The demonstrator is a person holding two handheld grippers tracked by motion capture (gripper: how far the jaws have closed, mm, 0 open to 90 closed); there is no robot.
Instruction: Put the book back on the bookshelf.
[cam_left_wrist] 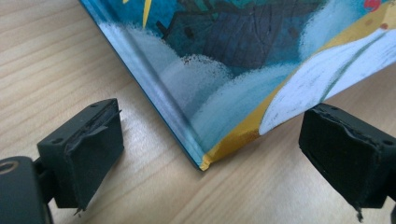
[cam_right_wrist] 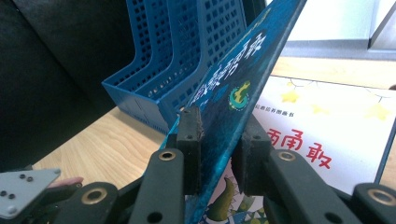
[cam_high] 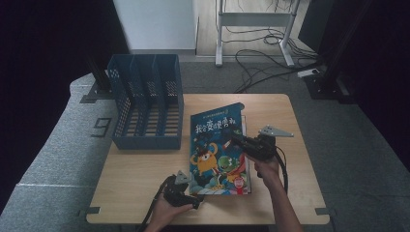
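A: The right gripper (cam_right_wrist: pixel 217 154) is clamped on the front cover of the picture book (cam_high: pixel 217 145); its two jaws sit either side of the blue board, which stands up at a slant, with the white first page lying flat beneath it on the right of the right gripper view.

B: And the left gripper (cam_left_wrist: pixel 205 140)?

A: Its jaws are spread wide with nothing between them; the book's near spine corner points straight into the gap, just short of the pads; in the high view that gripper (cam_high: pixel 186 193) sits at the book's lower left corner, on the worktop (cam_high: pixel 140 183).

B: So which way does the book run?

A: Its long axis runs away from the person, spine along the left edge, on the side of the blue file rack (cam_high: pixel 147 104); the rack stands just to the left and farther back, its three slots open toward the camera.

B: Then the left gripper is nearer the spine, and the right one holds the free edge of the cover.

A: Yes; my guess is that the next move turns on that corner; the left gripper needs only to go forward a little and close on the spine end, while the right keeps the cover lifted; if it closes too far out it would nip the cover alone.
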